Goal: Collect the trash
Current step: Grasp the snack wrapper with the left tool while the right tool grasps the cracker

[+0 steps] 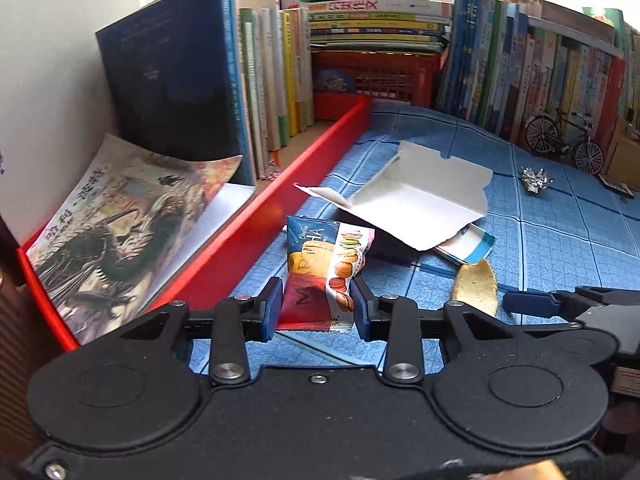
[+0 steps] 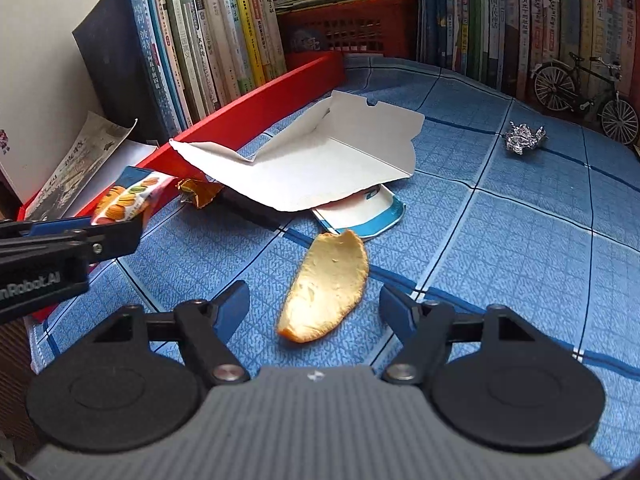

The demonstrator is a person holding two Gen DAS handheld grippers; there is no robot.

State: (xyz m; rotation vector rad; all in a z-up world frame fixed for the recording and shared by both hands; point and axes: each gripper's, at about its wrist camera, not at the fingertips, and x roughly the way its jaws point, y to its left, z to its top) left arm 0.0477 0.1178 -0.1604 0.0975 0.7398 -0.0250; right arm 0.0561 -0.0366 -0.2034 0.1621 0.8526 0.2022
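Observation:
My left gripper (image 1: pixel 319 302) is shut on a macaron snack wrapper (image 1: pixel 320 256), held next to the red tray's wall; the right wrist view shows this wrapper (image 2: pixel 128 200) at the far left. My right gripper (image 2: pixel 314 300) is open, its fingers on either side of an orange peel (image 2: pixel 326 288) lying on the blue cloth. The peel (image 1: pixel 476 284) also shows in the left wrist view. Behind it lies a flattened white carton (image 2: pixel 320 160) over a blue-and-white packet (image 2: pixel 368 216). A gold candy wrapper (image 2: pixel 198 192) and a crumpled foil ball (image 2: pixel 522 138) lie further off.
A red tray (image 1: pixel 280 200) holding a magazine (image 1: pixel 120 232) and upright books borders the left. A red basket (image 1: pixel 380 72) under stacked books and a row of books close off the back. A model bicycle (image 2: pixel 580 92) stands at the back right. Blue checked cloth (image 2: pixel 520 260) covers the table.

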